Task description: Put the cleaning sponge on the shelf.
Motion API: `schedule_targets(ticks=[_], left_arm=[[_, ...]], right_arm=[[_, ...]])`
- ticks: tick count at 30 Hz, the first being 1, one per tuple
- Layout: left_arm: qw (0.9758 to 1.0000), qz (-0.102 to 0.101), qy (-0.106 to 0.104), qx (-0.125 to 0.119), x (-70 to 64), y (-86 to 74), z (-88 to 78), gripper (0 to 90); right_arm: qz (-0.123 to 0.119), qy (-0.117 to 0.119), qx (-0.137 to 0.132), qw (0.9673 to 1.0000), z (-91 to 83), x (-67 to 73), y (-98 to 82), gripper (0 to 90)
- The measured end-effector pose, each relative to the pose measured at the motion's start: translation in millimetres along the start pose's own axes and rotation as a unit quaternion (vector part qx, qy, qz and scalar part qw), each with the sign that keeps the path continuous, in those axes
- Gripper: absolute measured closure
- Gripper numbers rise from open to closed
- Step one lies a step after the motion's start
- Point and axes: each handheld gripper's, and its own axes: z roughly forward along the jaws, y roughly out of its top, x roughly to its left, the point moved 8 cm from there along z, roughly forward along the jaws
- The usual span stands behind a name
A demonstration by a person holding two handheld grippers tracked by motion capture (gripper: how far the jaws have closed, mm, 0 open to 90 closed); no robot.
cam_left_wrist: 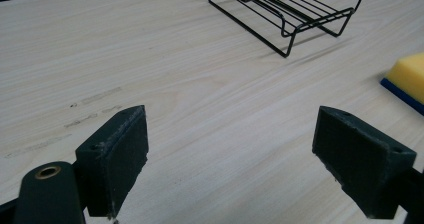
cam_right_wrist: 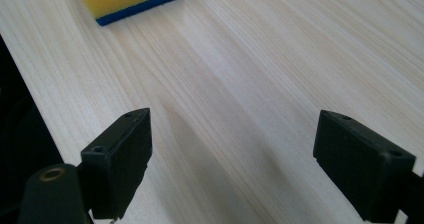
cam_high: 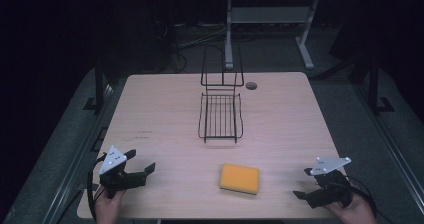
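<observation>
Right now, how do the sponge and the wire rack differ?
The sponge is a solid yellow block with a blue underside; the wire rack is open black wire. The sponge lies near the front edge, the wire rack farther back at mid-table. Both rest on the table, untouched.

The left gripper (cam_left_wrist: 230, 154) hangs over the table (cam_left_wrist: 150, 59), jaws wide apart (nothing between them); a rack (cam_left_wrist: 285, 9) at one o'clock, a sponge (cam_left_wrist: 407, 79) at three.

Table (cam_high: 165, 114) evenly lit, surroundings dark; soft shadows; close views slightly blurred.
</observation>
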Motion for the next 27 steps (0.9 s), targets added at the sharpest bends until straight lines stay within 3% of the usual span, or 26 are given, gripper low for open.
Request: schedule_targets(ticks=[4,27], left_arm=[[1.0,-0.004,0.0,0.001,1.7,-1.3,0.0,14.1],[1.0,-0.008,-0.001,-0.003,4.4,-1.2,-2.0,14.1]], right_arm=[[-0.003,0.012,-0.007,0.9999,2.5,2.9,4.9,15.4],[-0.064,0.03,0.021,0.9973,16.3,22.7,36.7,15.4]])
